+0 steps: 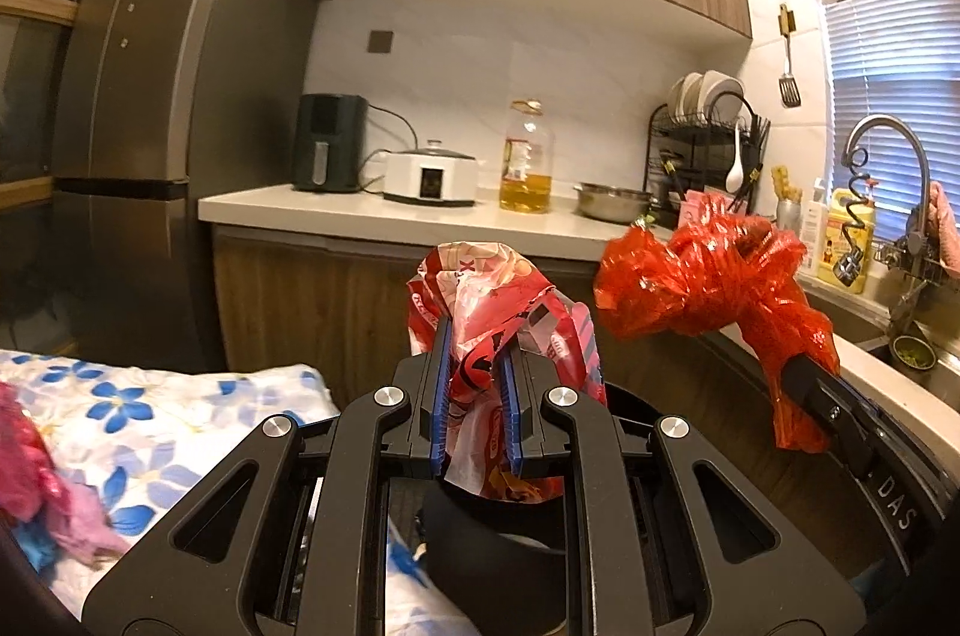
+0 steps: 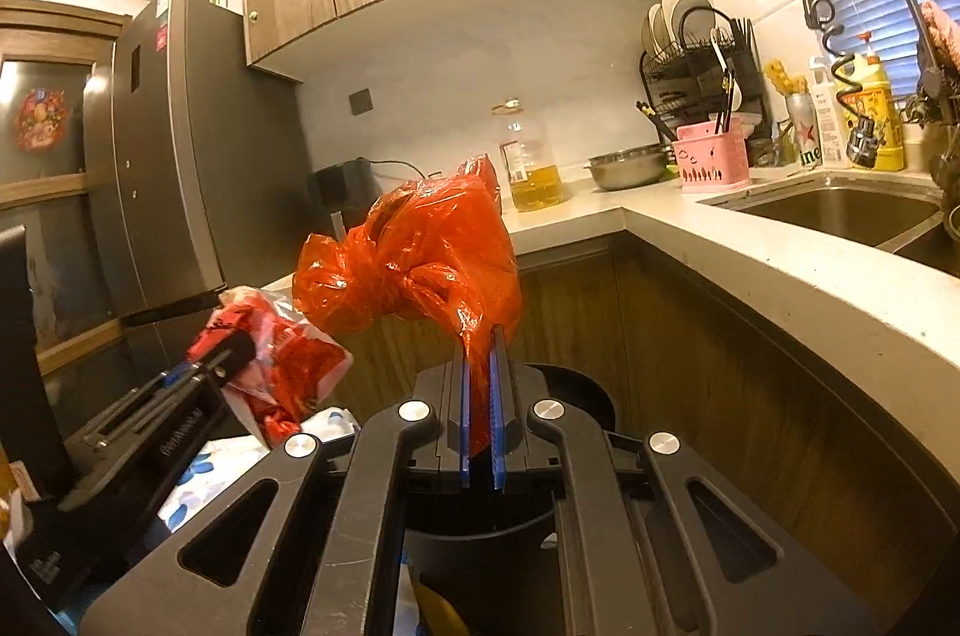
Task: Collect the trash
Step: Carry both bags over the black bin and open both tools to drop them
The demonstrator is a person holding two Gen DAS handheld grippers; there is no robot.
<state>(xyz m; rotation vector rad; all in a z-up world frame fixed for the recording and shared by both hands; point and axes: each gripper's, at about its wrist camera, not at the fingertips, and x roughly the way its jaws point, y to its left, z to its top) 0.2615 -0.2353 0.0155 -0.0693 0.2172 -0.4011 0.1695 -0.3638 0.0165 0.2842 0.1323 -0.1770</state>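
My left gripper is shut on a crumpled red-and-white snack wrapper, held up in the air; the wrapper also shows at the lower left of the right wrist view. My right gripper is shut on a crumpled red plastic bag, held up to the right of the left gripper; the bag also shows in the left wrist view. A black round bin stands below and just beyond both grippers, partly hidden by them.
A table with a blue-flowered cloth carries pink and blue scraps at the left. A white counter wraps around the right with a sink, oil bottle, metal bowl and dish rack. A fridge stands at the left.
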